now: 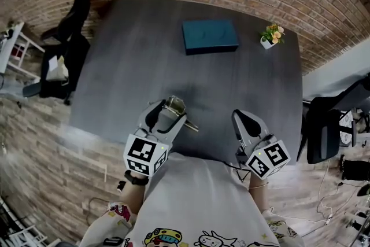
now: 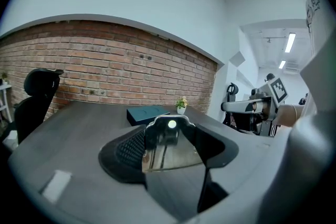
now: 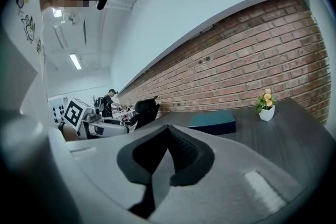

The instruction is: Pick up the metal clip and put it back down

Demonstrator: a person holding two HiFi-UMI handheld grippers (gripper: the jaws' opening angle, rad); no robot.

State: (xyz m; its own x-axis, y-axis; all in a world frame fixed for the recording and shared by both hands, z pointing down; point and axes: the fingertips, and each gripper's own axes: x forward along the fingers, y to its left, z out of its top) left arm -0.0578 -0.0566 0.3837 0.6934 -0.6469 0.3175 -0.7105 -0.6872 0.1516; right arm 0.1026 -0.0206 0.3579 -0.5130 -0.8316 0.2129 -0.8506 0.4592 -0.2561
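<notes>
A shiny metal clip [image 2: 167,144] sits clamped between the black pads of my left gripper [image 2: 167,149], its bright rivet facing the camera. In the head view the same metal clip [image 1: 175,106] sticks out past the left gripper [image 1: 165,115], held above the near part of the dark table [image 1: 133,66]. My right gripper [image 1: 241,124] hovers to the right of it, apart from the clip. Its jaws stand shut with nothing between the pads [image 3: 181,157].
A teal box [image 1: 210,36] lies at the back of the table, with a small potted plant [image 1: 272,35] to its right. A black office chair [image 1: 69,37] stands at the left edge, another chair [image 1: 329,124] at the right. A brick wall runs behind.
</notes>
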